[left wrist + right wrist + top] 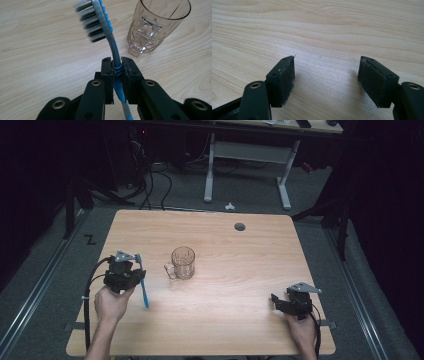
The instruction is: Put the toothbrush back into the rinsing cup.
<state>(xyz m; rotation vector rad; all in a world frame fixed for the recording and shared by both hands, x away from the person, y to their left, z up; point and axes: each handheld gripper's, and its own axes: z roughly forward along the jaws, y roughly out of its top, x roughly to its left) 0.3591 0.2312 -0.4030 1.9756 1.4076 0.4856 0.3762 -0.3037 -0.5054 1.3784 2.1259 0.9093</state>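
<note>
A blue and grey toothbrush point(113, 45) with dark bristles is clamped at its neck by my left gripper point(117, 65), which is shut on it. In the high view that left gripper point(131, 270) is at the table's left side and the toothbrush point(143, 287) slants down from it toward the near edge. A clear glass mug point(182, 262) with a handle stands upright just right of it; in the left gripper view the mug point(155, 26) is ahead and to the right. My right gripper point(278, 301) rests near the front right of the table, and its jaws point(325, 80) stand open over bare wood.
The wooden table point(240, 285) has a round cable hole point(240, 226) at the back right. Beyond the far edge stand a white desk frame point(247, 155) and cables on the grey floor.
</note>
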